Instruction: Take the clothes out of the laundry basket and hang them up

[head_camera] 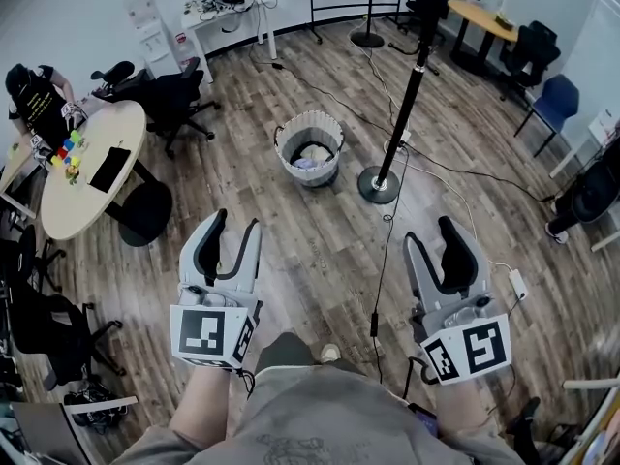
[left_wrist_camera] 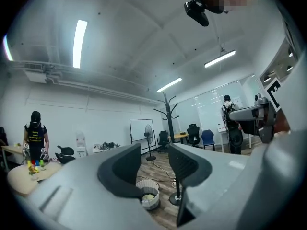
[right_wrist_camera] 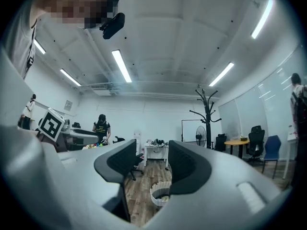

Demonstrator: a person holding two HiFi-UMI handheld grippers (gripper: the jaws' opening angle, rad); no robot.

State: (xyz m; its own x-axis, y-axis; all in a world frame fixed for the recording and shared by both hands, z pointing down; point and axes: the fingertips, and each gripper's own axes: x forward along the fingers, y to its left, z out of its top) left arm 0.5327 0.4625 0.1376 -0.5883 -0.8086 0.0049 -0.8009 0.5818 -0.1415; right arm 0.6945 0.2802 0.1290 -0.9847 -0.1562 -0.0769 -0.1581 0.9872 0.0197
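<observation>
Your left gripper (head_camera: 235, 223) and right gripper (head_camera: 431, 232) are held low, at 7 and 5 o'clock in the head view. Each has its jaws spread with only open floor showing between them, and both are well apart from the laundry basket (head_camera: 283, 136). The basket stands upright on the wood floor (head_camera: 291, 250) at 12 o'clock from your grippers, with the clothes (head_camera: 312, 155) lying bunched inside it. The coat stand (head_camera: 415, 76) stands near the basket at its 3 o'clock, its round base on the floor and apart from the basket wall.
</observation>
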